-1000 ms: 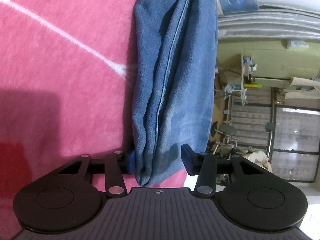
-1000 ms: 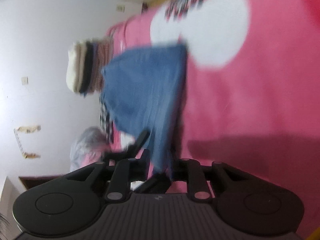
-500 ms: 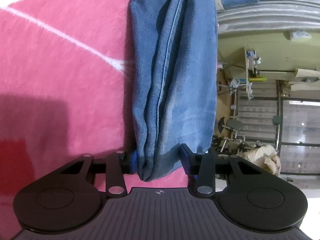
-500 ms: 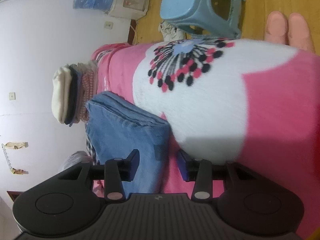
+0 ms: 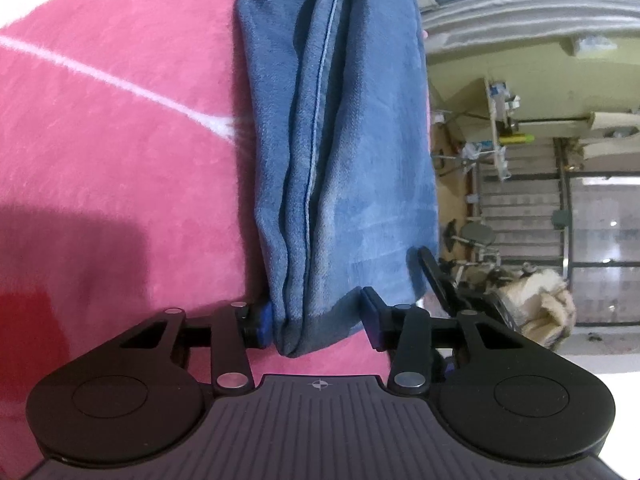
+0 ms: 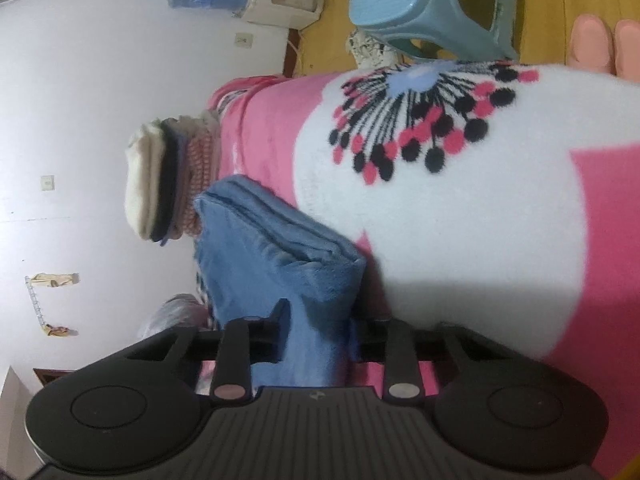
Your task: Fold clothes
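The folded blue jeans (image 5: 340, 152) lay lengthwise on the pink blanket (image 5: 120, 160), running straight away from the left gripper (image 5: 316, 320) toward the far edge of the bed. Their near end sat squarely between the 2 fingers of that claw. The left-hand blue pad (image 5: 262, 322) touched the stacked fold edges of the denim, and the right-hand pad (image 5: 370, 318) met the cloth's lower corner. The jaws were closing on that end, so the claw was clenching the jeans rather than standing released. A thin white stripe in the blanket ran up to the denim's left side.

From the right wrist view, the other end of the same jeans (image 6: 280, 264) reached into the right gripper (image 6: 320, 336). The denim filled the gap between its 2 fingers and passed down behind the claw's body, with both fingers (image 6: 280, 320) against the cloth. Those jaws were also closing, grasping the denim. The layered fold of the jeans rose just beyond the fingertips, lifted off the blanket at that end.

Beside the jeans, farther along the bed, stood a stack of folded clothes (image 6: 168, 184) in cream, dark and red-checked layers. The blanket's white patch with a black-and-pink dotted flower (image 6: 420, 120) lay to the right. A pale blue plastic stool (image 6: 432, 8) stood on the wooden floor past the bed.
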A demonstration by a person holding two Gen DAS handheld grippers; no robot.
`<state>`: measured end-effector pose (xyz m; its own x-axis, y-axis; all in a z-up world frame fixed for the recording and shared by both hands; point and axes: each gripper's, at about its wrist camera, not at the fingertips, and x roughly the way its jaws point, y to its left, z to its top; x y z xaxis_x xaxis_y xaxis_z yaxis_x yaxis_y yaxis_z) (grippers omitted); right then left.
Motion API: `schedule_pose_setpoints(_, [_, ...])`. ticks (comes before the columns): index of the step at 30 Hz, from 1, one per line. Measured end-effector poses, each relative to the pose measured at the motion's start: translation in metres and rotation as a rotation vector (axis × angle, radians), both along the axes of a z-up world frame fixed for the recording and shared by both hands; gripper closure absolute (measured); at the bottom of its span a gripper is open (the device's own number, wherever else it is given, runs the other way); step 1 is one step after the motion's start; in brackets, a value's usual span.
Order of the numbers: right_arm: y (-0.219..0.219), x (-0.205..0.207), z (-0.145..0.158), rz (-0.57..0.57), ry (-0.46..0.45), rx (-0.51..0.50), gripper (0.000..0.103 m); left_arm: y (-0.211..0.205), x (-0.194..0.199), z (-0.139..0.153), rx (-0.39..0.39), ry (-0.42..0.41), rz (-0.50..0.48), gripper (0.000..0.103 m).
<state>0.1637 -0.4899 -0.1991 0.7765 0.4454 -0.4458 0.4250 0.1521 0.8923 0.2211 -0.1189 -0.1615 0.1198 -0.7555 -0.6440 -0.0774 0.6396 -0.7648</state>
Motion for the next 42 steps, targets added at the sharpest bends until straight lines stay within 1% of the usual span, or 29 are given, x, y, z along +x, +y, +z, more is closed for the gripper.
schedule_pose_setpoints(1, [0.001,0.003,-0.002,-0.003,0.008,-0.001,0.089,-0.001,0.000,0.001,0.021,-0.003,-0.005,0.078])
schedule_pose_setpoints(2, [0.003,0.005,-0.002,-0.005,0.016,-0.008,0.091,0.000,0.000,0.004,0.040,-0.003,-0.011,0.081])
schedule_pose_setpoints(3, [0.005,0.005,0.003,-0.004,0.019,-0.036,0.092,0.000,0.001,0.007,0.049,-0.003,-0.017,0.085])
schedule_pose_setpoints(4, [0.008,0.005,0.008,-0.003,0.022,-0.064,0.093,0.000,0.001,0.010,0.055,-0.002,-0.020,0.089])
schedule_pose_setpoints(6, [0.014,0.003,0.020,-0.004,0.011,-0.106,0.095,0.003,-0.001,0.019,0.058,-0.005,-0.019,0.090])
schedule_pose_setpoints(10, [0.021,-0.005,0.046,-0.007,-0.030,-0.159,0.096,0.007,-0.011,0.043,0.074,-0.055,-0.028,0.091])
schedule_pose_setpoints(13, [0.022,-0.012,0.060,-0.002,-0.046,-0.176,0.096,0.014,-0.020,0.055,0.064,-0.072,-0.030,0.092])
schedule_pose_setpoints(18, [0.022,-0.038,0.079,0.010,-0.037,-0.176,0.096,0.028,-0.045,0.071,0.033,-0.063,-0.050,0.092])
schedule_pose_setpoints(21, [0.023,-0.063,0.093,0.024,-0.017,-0.172,0.096,0.029,-0.061,0.079,0.009,-0.037,-0.079,0.092])
schedule_pose_setpoints(25, [0.024,-0.106,0.110,0.057,0.025,-0.171,0.096,0.037,-0.091,0.079,-0.029,0.043,-0.141,0.092])
schedule_pose_setpoints(28, [0.028,-0.146,0.118,0.074,0.086,-0.150,0.096,0.040,-0.114,0.078,-0.029,0.079,-0.203,0.092])
schedule_pose_setpoints(31, [0.032,-0.185,0.122,0.092,0.160,-0.133,0.096,0.040,-0.134,0.077,-0.024,0.118,-0.269,0.092])
schedule_pose_setpoints(34, [0.032,-0.209,0.118,0.083,0.223,-0.106,0.096,0.040,-0.139,0.078,-0.039,0.132,-0.292,0.092])
schedule_pose_setpoints(36, [0.030,-0.213,0.114,0.074,0.229,-0.085,0.096,0.040,-0.133,0.078,-0.049,0.142,-0.286,0.092])
schedule_pose_setpoints(37, [0.029,-0.210,0.115,0.075,0.225,-0.088,0.096,0.041,-0.131,0.077,-0.055,0.147,-0.282,0.092])
schedule_pose_setpoints(42, [0.027,-0.184,0.137,0.131,0.152,-0.159,0.096,0.050,-0.120,0.082,-0.124,0.155,-0.256,0.092])
